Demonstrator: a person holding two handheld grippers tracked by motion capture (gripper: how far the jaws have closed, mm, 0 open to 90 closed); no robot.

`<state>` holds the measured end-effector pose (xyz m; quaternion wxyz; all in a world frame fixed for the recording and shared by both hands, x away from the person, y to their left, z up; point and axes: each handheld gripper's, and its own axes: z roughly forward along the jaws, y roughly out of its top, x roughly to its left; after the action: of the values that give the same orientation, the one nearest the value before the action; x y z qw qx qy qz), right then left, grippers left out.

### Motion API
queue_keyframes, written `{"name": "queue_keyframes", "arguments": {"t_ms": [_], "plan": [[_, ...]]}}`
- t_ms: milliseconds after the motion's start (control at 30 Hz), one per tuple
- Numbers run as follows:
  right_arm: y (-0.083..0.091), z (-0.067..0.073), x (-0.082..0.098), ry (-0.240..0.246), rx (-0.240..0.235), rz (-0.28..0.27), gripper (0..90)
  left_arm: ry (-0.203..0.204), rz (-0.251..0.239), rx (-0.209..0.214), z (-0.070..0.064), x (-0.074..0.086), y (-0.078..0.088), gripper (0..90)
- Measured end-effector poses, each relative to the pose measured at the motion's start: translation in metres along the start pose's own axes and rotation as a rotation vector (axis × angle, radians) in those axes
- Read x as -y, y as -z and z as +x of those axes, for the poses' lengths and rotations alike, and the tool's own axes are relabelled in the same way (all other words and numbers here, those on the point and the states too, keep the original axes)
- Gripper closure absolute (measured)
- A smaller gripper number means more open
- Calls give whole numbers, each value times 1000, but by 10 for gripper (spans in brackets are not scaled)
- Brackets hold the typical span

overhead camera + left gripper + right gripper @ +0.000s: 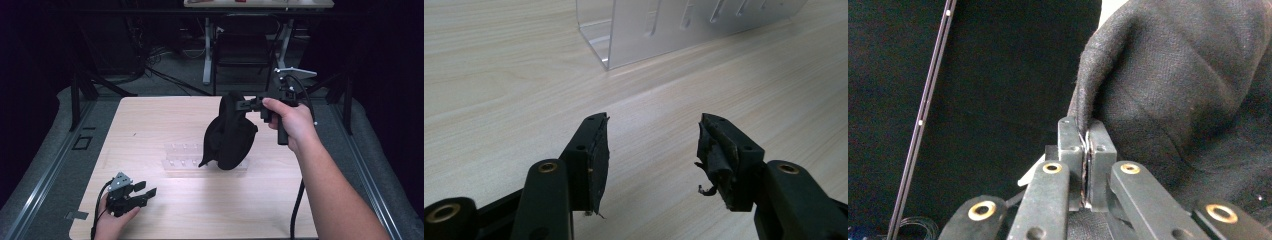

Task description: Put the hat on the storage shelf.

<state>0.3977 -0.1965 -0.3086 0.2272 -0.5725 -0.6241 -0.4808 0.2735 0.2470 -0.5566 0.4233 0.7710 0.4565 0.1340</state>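
Note:
A black cloth cap (pixel 230 132) hangs above the middle of the wooden table (pixel 150 120), its lower end over a clear plastic rack (pixel 182 158). My right gripper (pixel 242 104) is shut on the cap's upper edge and points left. In the right gripper view the jaws (pixel 1087 131) pinch a thin fold of the black fabric (pixel 1178 90), which spreads over the right half. My left gripper (pixel 145 190) rests near the table's front left corner, open. In the left gripper view its pads (pixel 600 150) stand wide apart over bare wood with nothing between them.
The clear plastic rack (pixel 664 25) stands on the table just beyond my left gripper. A black cable (pixel 297 207) trails down from my right gripper past the forearm. Desk legs and a dark chair (pixel 240 45) stand behind the table; grey floor surrounds it.

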Motion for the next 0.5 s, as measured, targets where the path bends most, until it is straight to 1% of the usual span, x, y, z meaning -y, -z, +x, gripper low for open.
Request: {"name": "queue_keyframes", "arguments": {"t_ms": [133, 167, 400, 500], "plan": [[-2, 1, -2, -1, 1, 3, 884, 1, 1, 1, 0, 0, 0, 461], [-2, 1, -3, 5, 2, 4, 884, 2, 0, 1, 0, 0, 0, 462], [-5, -3, -8, -1, 39, -2, 884, 2, -1, 0, 0, 0, 0, 461], [-6, -5, -10, 3, 43, 6, 884, 4, -6, -2, 0, 0, 0, 461]]}}
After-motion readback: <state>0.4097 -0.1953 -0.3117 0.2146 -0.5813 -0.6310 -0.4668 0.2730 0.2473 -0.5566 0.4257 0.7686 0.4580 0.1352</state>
